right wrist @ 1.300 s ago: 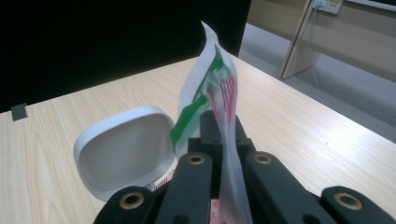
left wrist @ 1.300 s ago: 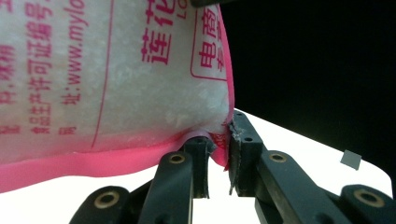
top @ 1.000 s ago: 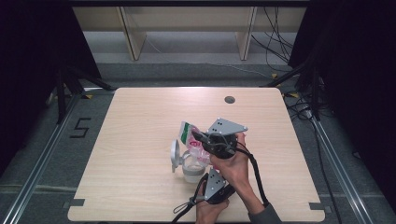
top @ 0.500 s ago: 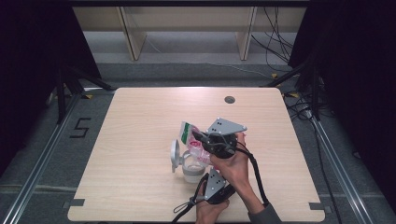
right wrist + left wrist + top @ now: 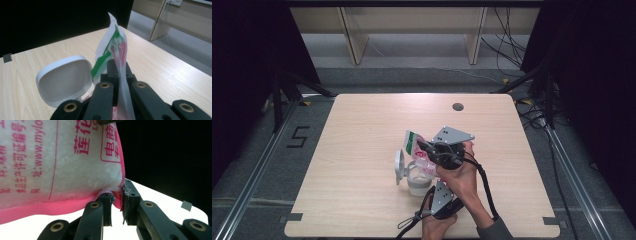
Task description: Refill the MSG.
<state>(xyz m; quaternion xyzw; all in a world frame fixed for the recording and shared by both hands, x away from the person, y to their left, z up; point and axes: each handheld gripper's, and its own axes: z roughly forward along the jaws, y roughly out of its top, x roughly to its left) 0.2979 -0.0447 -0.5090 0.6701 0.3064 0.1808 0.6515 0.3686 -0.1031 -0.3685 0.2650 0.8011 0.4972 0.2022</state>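
**Both my jaws on the bag**

My right gripper [image 5: 119, 75] has its jaws pressed together on the top of the bag [image 5: 113, 47]. My left gripper [image 5: 117, 202] pinches the bag's pink bottom corner. The bag hangs over a white container [image 5: 416, 184] with its lid [image 5: 65, 78] tipped open, on the pale wooden table [image 5: 362, 130]; dark curtains surround us.

Bag [image 5: 62, 165] white, pink print; lid [image 5: 65, 80] white.
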